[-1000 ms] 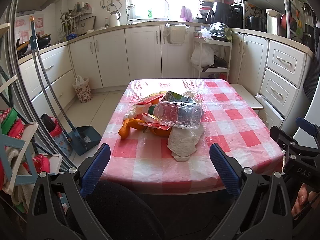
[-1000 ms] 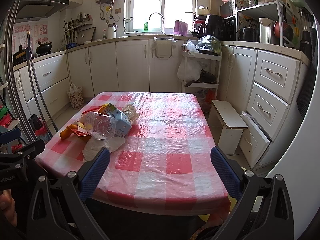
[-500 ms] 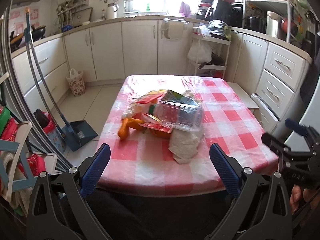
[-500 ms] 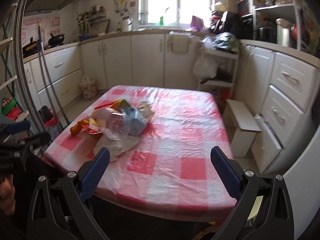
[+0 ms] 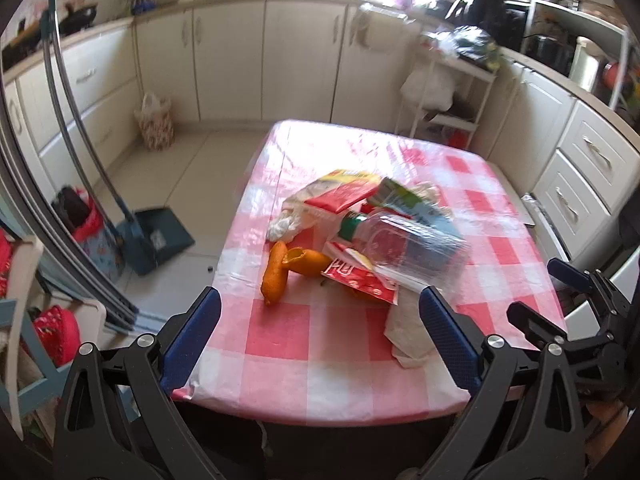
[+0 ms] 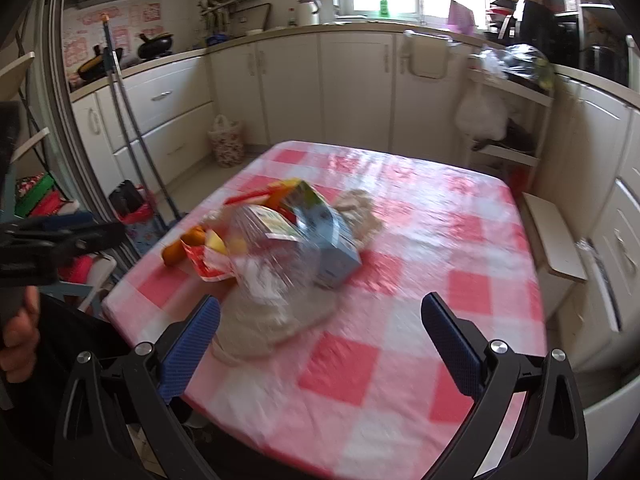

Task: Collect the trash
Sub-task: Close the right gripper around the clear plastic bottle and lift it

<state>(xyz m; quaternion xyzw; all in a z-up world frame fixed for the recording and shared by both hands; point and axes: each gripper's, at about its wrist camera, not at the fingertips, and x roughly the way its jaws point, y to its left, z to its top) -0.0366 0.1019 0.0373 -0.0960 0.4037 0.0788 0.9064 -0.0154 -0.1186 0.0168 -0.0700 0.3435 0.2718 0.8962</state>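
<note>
A heap of trash lies on the red-and-white checked table (image 5: 280, 332): a clear plastic bottle (image 5: 412, 248), a blue-green carton (image 5: 416, 204), a red wrapper (image 5: 360, 280), orange peel (image 5: 276, 276) and a crumpled white paper (image 5: 408, 332). My left gripper (image 5: 320, 336) hangs open over the table's near edge, just short of the peel and paper. My right gripper (image 6: 320, 344) is open too, above the near corner, with the bottle (image 6: 272, 256), carton (image 6: 328, 236) and paper (image 6: 264, 320) just ahead. Nothing sits between either pair of fingers.
A dustpan (image 5: 156, 240) and long broom handles (image 5: 80, 128) stand on the floor to the left, with a floral bag (image 5: 154, 124) by the cabinets. A low white stool (image 6: 554, 236) sits right of the table. A hand (image 6: 16, 336) holds the left tool.
Both grippers have moved forward and tipped down toward the table, so the trash heap now looms larger and closer. Both stay open.
</note>
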